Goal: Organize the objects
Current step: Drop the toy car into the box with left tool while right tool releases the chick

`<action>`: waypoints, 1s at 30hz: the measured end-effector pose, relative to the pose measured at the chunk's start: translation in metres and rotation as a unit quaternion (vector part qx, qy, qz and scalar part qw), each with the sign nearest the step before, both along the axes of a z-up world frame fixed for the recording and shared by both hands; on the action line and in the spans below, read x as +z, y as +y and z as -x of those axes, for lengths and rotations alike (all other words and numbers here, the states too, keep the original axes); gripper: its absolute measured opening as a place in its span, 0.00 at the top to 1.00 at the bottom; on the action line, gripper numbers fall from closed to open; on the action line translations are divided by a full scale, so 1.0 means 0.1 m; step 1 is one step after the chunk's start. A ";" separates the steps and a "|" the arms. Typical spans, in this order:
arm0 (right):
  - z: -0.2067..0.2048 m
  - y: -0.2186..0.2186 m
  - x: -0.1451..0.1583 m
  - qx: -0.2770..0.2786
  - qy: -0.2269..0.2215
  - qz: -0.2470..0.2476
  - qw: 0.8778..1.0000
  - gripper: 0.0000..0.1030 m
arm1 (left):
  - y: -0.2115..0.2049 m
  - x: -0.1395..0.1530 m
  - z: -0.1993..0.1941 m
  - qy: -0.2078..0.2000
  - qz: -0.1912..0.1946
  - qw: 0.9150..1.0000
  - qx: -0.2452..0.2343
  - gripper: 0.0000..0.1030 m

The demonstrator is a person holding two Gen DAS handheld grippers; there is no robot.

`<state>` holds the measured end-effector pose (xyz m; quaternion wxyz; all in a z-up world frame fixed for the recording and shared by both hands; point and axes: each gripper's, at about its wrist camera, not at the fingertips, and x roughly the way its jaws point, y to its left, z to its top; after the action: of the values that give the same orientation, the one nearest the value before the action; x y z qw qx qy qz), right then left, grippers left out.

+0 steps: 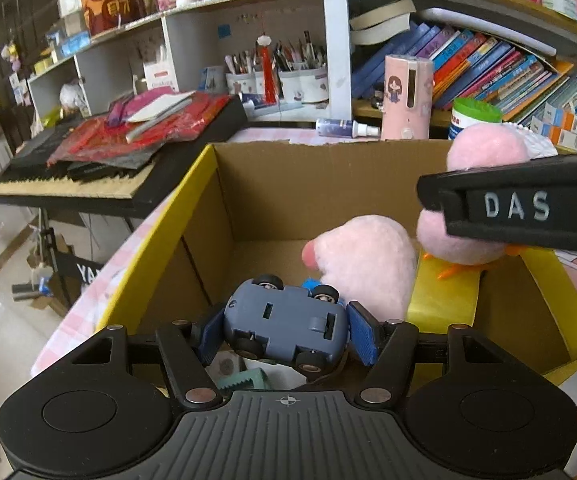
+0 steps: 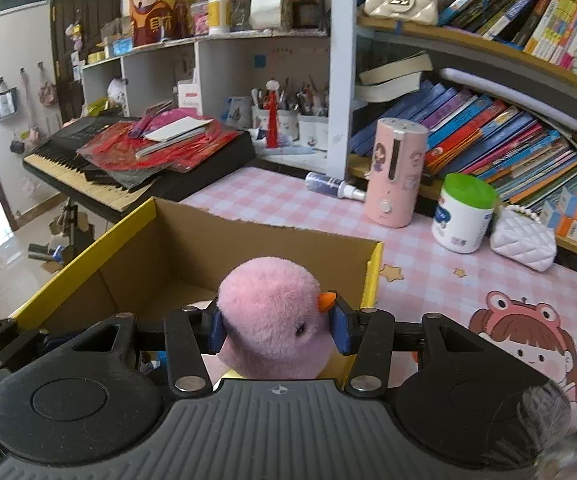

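My left gripper (image 1: 286, 330) is shut on a grey-blue toy car (image 1: 284, 326), held upside down, wheels up, over the open cardboard box (image 1: 288, 172) with yellow outer walls. My right gripper (image 2: 278, 328) is shut on a pink plush chick (image 2: 272, 320) with an orange beak, held above the box (image 2: 248, 236) near its right wall. In the left wrist view the chick (image 1: 464, 236) shows behind the right gripper's black finger (image 1: 516, 208). A pink plush piece (image 1: 364, 264) lies inside the box beside a yellow flap (image 1: 442, 296).
The box stands on a pink checked tablecloth (image 2: 288, 200). Behind it are a pink cylinder (image 2: 398, 172), a green-lidded white jar (image 2: 464, 212), a white quilted purse (image 2: 524, 240) and a spray bottle (image 2: 334, 186). A keyboard (image 2: 88, 168) piled with red items stands left. Bookshelves fill the back.
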<state>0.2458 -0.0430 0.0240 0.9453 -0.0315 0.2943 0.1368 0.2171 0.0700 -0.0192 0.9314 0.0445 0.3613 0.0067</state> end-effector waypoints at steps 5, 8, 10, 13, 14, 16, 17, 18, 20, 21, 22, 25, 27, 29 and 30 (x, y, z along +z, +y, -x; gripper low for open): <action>-0.06 0.03 -0.02 0.015 0.001 -0.005 1.000 0.55 | -0.02 -0.01 -0.02 0.004 -0.002 1.000 0.000 0.36; -0.09 0.06 -0.01 0.020 0.001 -0.010 1.000 0.55 | -0.01 0.01 0.01 -0.004 -0.010 1.000 0.006 0.32; -0.11 0.08 0.01 0.025 -0.003 -0.014 1.000 0.55 | 0.01 0.07 0.07 -0.021 -0.015 1.000 0.008 0.32; -0.16 0.15 0.03 0.046 -0.003 -0.019 0.999 0.55 | 0.04 0.16 0.16 -0.048 -0.022 0.998 0.016 0.29; -0.18 0.18 0.03 0.051 0.000 -0.022 0.998 0.55 | 0.05 0.19 0.20 -0.056 -0.024 0.998 0.019 0.28; -0.22 0.25 0.01 0.065 0.007 -0.024 0.998 0.55 | 0.08 0.23 0.26 -0.067 -0.027 0.997 0.025 0.26; -0.23 0.29 0.01 0.071 0.010 -0.025 0.997 0.55 | 0.10 0.26 0.29 -0.070 -0.027 0.997 0.026 0.25; -0.26 0.33 0.00 0.078 0.012 -0.027 0.997 0.55 | 0.11 0.27 0.32 -0.072 -0.027 0.997 0.028 0.24; -0.30 0.41 -0.01 0.090 0.015 -0.028 0.995 0.55 | 0.15 0.31 0.37 -0.075 -0.027 0.996 0.033 0.22; -0.36 0.46 -0.02 0.096 0.023 -0.029 0.995 0.55 | 0.16 0.32 0.40 -0.078 -0.027 0.996 0.035 0.20; -0.41 0.49 -0.04 0.098 0.033 -0.029 0.994 0.55 | 0.19 0.33 0.43 -0.080 -0.028 0.996 0.038 0.19; -0.55 0.63 -0.10 0.113 0.077 -0.016 0.990 0.55 | 0.24 0.36 0.50 -0.086 -0.028 0.995 0.048 0.19; -0.56 0.73 -0.14 0.129 0.086 -0.005 0.988 0.55 | 0.29 0.37 0.53 -0.087 -0.027 0.994 0.055 0.19; -0.55 0.81 -0.15 0.138 0.086 0.008 0.987 0.55 | 0.33 0.38 0.55 -0.088 -0.026 0.994 0.061 0.19; -0.54 0.84 -0.15 0.140 0.088 0.008 0.986 0.55 | 0.34 0.37 0.57 -0.089 -0.026 0.994 0.064 0.19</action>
<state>0.2999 0.0408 0.0092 0.8870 -0.0678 0.3700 0.2678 0.1606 0.1043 0.0183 0.9560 0.0445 0.2789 0.0793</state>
